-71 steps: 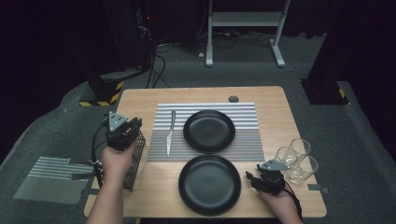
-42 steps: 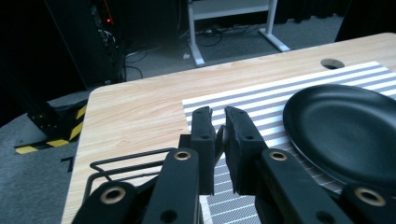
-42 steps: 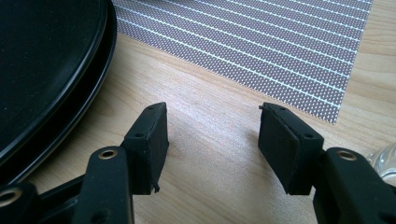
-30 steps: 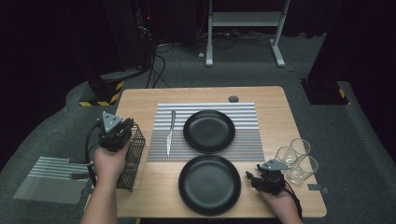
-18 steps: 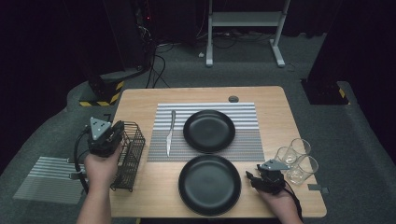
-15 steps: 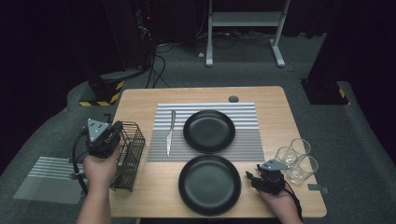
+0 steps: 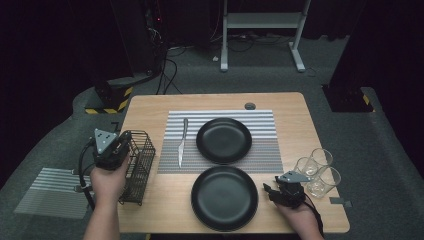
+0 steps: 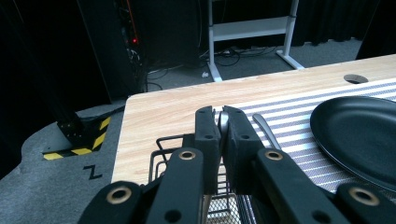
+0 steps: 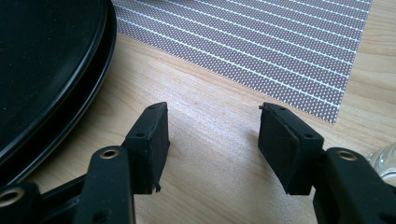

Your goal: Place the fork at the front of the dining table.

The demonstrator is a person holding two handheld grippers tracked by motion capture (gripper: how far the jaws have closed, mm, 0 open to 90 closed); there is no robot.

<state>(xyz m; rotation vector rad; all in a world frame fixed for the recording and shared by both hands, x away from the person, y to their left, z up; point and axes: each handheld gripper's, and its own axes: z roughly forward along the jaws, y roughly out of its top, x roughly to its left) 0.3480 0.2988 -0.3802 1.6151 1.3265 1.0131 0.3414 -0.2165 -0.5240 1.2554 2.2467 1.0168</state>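
Left hand-held gripper is up over the wire basket at the desk's left edge, jaws pinched nearly together on a slim piece of metal cutlery. Only a rounded silver end shows above the pads; can't tell if it's a spoon or a fork. The rest runs down between the jaws toward the basket just below.

Right hand-held gripper sits low over bare desk wood, jaws apart, nothing between them. Near black plate is just left of it, rim close to its left jaw, not touching. Cluster of clear glasses is just to its right. Corner of the striped placemat lies ahead of its jaws.

Ahead and right of the left hand-held gripper: a knife lies on the placemat's left side, with a second black plate beyond it, apart from the knife.
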